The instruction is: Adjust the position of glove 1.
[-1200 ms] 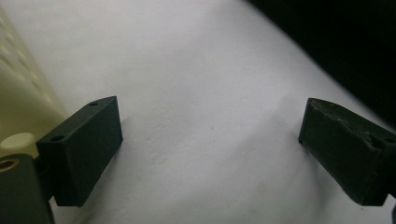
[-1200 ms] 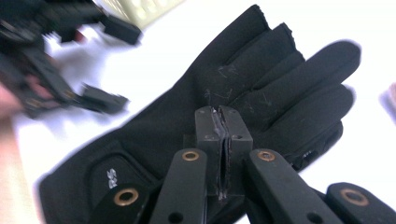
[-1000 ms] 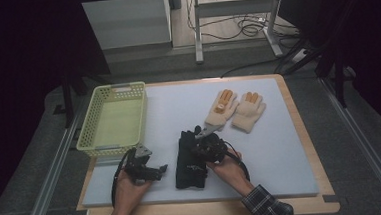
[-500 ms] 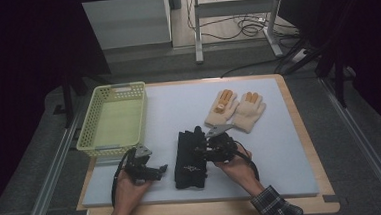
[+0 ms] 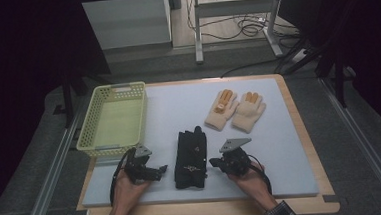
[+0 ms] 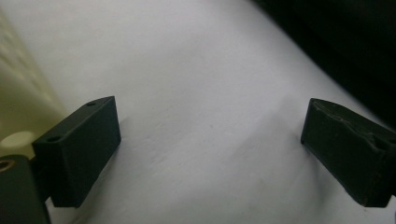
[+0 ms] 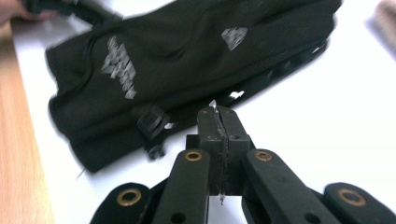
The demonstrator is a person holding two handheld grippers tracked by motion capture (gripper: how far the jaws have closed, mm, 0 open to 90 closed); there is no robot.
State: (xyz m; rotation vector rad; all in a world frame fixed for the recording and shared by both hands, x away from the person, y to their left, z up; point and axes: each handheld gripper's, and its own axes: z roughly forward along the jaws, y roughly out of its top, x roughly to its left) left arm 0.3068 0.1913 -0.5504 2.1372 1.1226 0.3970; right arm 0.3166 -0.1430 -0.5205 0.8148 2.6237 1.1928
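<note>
Black gloves (image 5: 191, 158) are lying stacked in the near middle of a pale mat (image 5: 292, 166), fingers pointing to the far side, as a person is bracketing them with two hand-held grippers. The right gripper (image 5: 215, 162) is sitting just beside the pile's right edge with its jaws pressed flat together on nothing; its own camera is looking past the closed tips at the dark fabric (image 7: 187, 70), printed in white, close ahead but apart from it. The left gripper (image 5: 161, 168) is resting low on the mat just to the left of the pile, its jaws standing wide apart over bare mat, with the fingers (image 6: 79, 149) clear of any cloth.

A yellow basket (image 5: 92, 138) is waiting empty at the far left, and a pair of cream gloves (image 5: 234, 112) is lying at the far right, untouched. By the look of it, the work is at the approach stage: neither gripper is holding a glove yet, and the basket appears to be the likely destination. The next move is calling for the right jaws to part, or the left ones to slide in, and pinch an edge of the top glove without dragging the one beneath.
</note>
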